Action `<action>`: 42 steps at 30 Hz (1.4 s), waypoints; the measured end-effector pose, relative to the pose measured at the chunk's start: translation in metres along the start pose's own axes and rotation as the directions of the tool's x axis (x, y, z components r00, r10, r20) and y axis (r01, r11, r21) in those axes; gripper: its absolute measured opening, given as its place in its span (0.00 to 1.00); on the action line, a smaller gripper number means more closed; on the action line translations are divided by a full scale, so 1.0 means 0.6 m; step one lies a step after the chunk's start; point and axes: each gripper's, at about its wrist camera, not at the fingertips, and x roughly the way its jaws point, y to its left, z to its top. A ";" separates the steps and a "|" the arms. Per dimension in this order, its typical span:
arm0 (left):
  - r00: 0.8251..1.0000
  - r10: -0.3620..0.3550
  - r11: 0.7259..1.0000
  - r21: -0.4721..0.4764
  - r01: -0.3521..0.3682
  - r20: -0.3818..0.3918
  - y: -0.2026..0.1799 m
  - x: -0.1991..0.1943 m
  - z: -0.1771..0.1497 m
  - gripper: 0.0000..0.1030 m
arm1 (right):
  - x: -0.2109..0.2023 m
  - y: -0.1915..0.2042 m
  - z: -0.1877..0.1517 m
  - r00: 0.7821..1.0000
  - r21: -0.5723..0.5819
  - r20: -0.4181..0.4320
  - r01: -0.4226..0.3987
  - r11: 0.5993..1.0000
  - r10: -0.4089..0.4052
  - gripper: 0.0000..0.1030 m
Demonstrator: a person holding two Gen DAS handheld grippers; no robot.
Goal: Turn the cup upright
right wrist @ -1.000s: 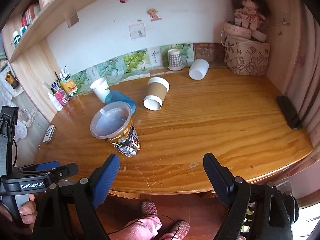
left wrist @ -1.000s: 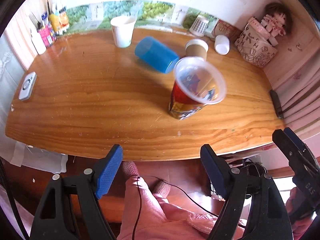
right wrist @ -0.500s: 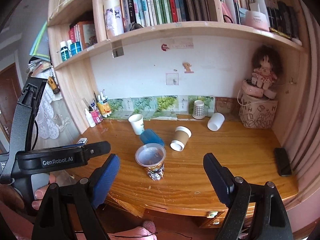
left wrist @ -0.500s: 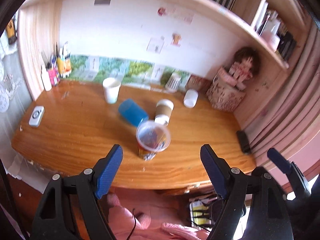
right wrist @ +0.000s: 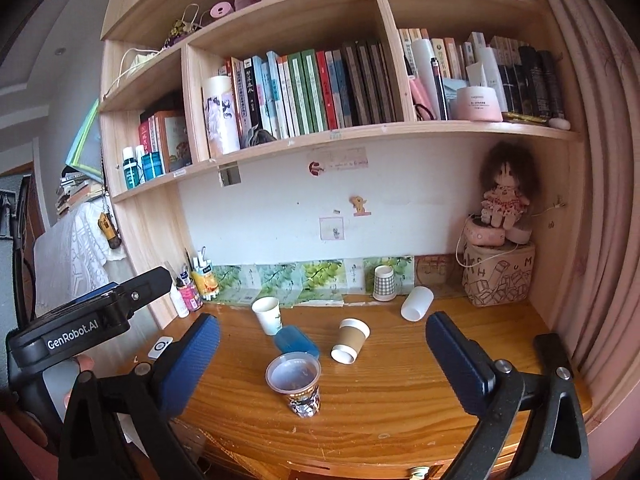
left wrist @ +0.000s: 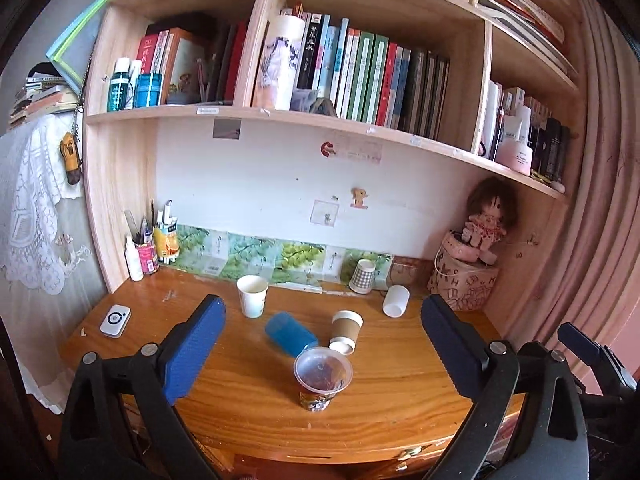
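Note:
A clear plastic cup with a printed lower part (left wrist: 322, 378) (right wrist: 296, 382) stands upright near the desk's front edge. Behind it a blue cup (left wrist: 290, 334) (right wrist: 296, 341) lies on its side. A brown paper cup with a white lid (left wrist: 345, 332) (right wrist: 350, 340) lies tipped beside it. A white cup (left wrist: 395, 300) (right wrist: 417, 303) lies on its side at the back. My left gripper (left wrist: 322, 350) is open and empty, held back from the desk. My right gripper (right wrist: 322, 354) is open and empty too.
An upright white paper cup (left wrist: 252, 295) (right wrist: 267, 314) and a checked cup (left wrist: 363, 276) (right wrist: 384, 282) stand at the back. A doll on a printed basket (left wrist: 466, 280) fills the back right corner. A pen pot and bottles (left wrist: 146, 250) stand back left, a small white device (left wrist: 115, 314) left. Bookshelves hang above.
Both grippers have pulled back and tilted up from the desk, so the cups look smaller and the bookshelves have come into view. The cups have not moved.

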 end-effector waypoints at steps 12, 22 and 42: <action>0.987 0.090 0.994 0.052 -0.098 0.134 -0.014 -0.028 0.008 1.00 | -0.016 -0.017 0.007 0.996 0.036 0.089 0.010 0.999 -0.013 1.00; 0.986 0.086 0.992 0.084 -0.099 0.144 -0.021 -0.031 0.009 1.00 | -0.022 -0.019 0.006 0.992 0.062 0.126 0.017 0.998 -0.025 1.00; 0.985 0.080 0.993 0.069 -0.092 0.155 -0.023 -0.036 0.004 1.00 | -0.029 -0.023 0.007 0.990 0.048 0.135 0.034 0.998 -0.041 1.00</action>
